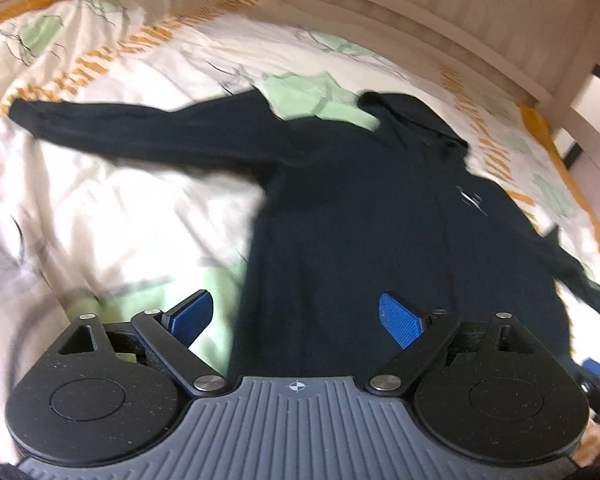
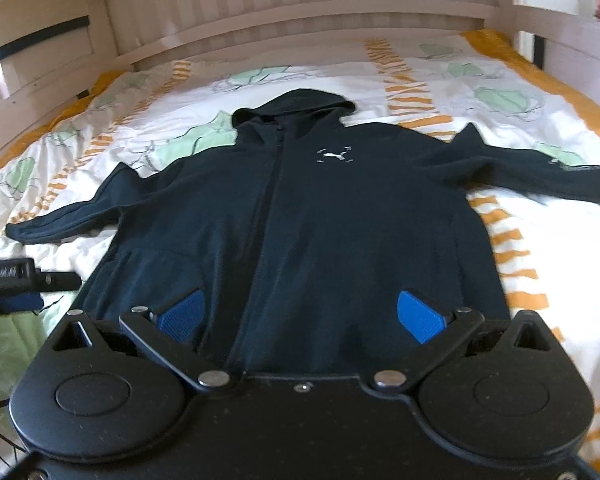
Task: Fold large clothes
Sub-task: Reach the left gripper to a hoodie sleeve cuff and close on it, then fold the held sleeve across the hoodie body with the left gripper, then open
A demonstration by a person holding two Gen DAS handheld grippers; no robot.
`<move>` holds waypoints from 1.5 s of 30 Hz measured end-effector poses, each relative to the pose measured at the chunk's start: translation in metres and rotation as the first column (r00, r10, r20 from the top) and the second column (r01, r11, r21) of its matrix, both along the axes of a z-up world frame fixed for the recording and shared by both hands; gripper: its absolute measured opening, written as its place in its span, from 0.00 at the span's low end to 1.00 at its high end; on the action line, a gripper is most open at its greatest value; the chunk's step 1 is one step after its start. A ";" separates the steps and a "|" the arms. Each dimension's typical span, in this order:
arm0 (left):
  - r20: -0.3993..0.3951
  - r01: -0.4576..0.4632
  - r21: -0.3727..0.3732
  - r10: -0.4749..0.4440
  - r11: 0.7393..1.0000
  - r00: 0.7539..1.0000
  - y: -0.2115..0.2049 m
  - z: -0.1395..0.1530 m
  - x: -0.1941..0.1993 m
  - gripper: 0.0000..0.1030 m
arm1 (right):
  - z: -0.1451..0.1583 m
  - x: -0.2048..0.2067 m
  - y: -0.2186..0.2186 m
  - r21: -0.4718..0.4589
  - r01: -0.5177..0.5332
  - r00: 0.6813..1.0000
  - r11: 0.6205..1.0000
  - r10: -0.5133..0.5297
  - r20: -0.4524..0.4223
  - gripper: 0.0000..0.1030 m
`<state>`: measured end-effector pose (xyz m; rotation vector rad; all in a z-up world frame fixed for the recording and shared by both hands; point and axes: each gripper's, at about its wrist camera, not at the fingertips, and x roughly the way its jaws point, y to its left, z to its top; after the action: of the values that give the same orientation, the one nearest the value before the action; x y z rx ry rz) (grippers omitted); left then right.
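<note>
A dark navy zip hoodie (image 2: 320,220) lies flat, front up, on the bed, hood toward the headboard, both sleeves spread out to the sides. It has a small white logo (image 2: 334,156) on the chest. It also shows in the left wrist view (image 1: 360,220), blurred. My right gripper (image 2: 302,316) is open and empty above the hoodie's lower hem. My left gripper (image 1: 297,318) is open and empty above the hem's left side. The left gripper's body (image 2: 15,276) shows at the left edge of the right wrist view.
The bed has a white quilt (image 2: 440,80) with green and orange patterns. A white slatted headboard (image 2: 300,12) runs along the far side. A wooden rail (image 2: 35,32) stands at the left and a bed post (image 1: 596,92) at the right.
</note>
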<state>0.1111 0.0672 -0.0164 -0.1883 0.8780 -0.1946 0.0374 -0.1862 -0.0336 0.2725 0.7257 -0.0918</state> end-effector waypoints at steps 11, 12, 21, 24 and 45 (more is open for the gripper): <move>-0.026 -0.182 0.023 0.183 0.983 0.983 0.084 -0.001 0.100 0.88 | 0.003 0.046 -0.003 0.034 -0.015 1.000 0.999 0.015 0.003 0.99; -0.038 -0.203 0.024 0.203 0.979 0.978 0.093 -0.004 0.111 0.88 | 0.004 0.049 -0.002 0.038 -0.018 1.000 0.999 0.018 0.004 0.99; -0.104 -0.408 0.028 0.408 0.913 0.907 0.175 -0.034 0.171 0.88 | -0.001 0.073 0.012 0.044 -0.061 0.998 0.997 0.062 -0.016 0.99; -0.130 -0.462 -0.012 0.456 0.887 0.880 0.195 -0.044 0.188 0.88 | -0.005 0.082 0.018 0.044 -0.079 0.996 0.996 0.080 -0.031 0.99; 0.162 -0.396 -0.015 0.393 0.918 0.905 0.179 0.034 0.191 0.09 | -0.032 0.094 0.023 0.113 -0.079 0.990 0.990 0.092 -0.109 0.99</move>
<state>0.3017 0.2458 0.0175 -0.3251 0.6618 0.1758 0.1316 -0.1635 -0.0660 0.3412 0.8568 0.0140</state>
